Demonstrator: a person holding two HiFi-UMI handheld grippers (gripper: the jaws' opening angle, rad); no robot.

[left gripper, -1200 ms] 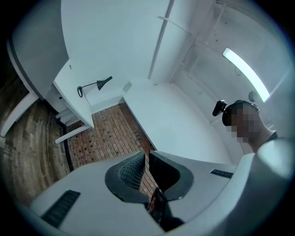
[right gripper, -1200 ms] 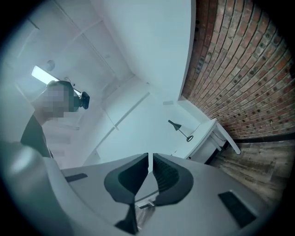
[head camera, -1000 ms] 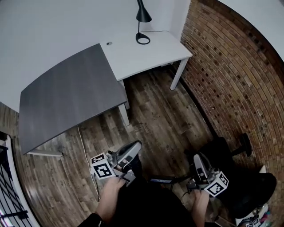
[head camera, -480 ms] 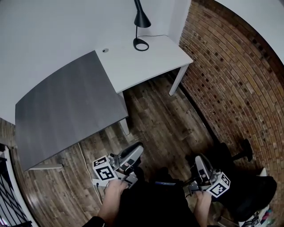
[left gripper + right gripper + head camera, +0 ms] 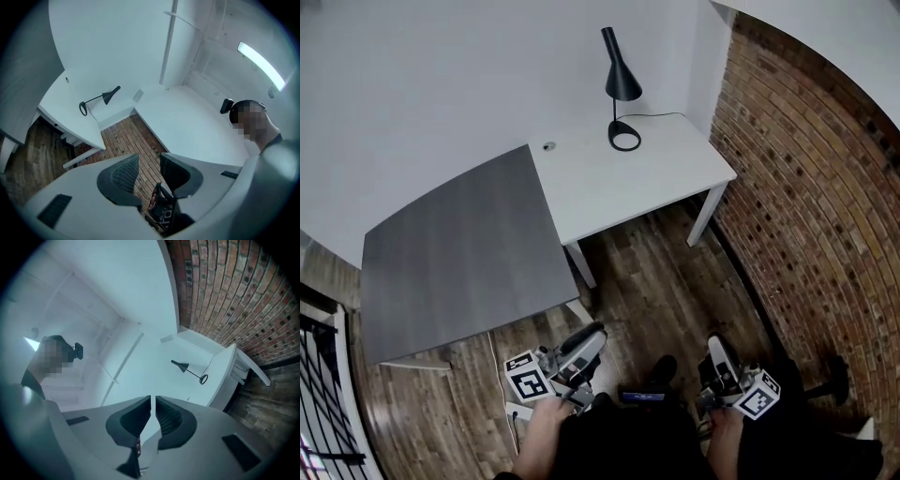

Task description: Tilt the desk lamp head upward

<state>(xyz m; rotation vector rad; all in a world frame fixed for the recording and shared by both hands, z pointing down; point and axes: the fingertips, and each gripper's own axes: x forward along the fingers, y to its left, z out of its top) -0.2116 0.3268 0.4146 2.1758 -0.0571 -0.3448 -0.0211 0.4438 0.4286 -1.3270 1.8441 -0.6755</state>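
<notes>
The black desk lamp [image 5: 622, 82] stands on the white desk [image 5: 656, 192] near the back corner, its cone head pointing down over its ring base [image 5: 624, 138]. It also shows small and far off in the left gripper view [image 5: 101, 99] and the right gripper view [image 5: 189, 370]. Both grippers are low over the wooden floor, far from the lamp. My left gripper [image 5: 589, 339] [image 5: 149, 165] is open; its jaws have just been opening, with nothing between them. My right gripper [image 5: 713, 345] [image 5: 153, 403] is shut and empty.
A dark grey desk [image 5: 459, 253] joins the white desk on the left. A brick wall [image 5: 811, 197] runs along the right. A black railing [image 5: 319, 375] is at the left edge, and a white cable [image 5: 495, 361] lies on the floor by my left gripper.
Desks and lamp now sit lower and further right in the head view, and more of the lamp shows. Both grippers have shifted lower in the picture with the person.
</notes>
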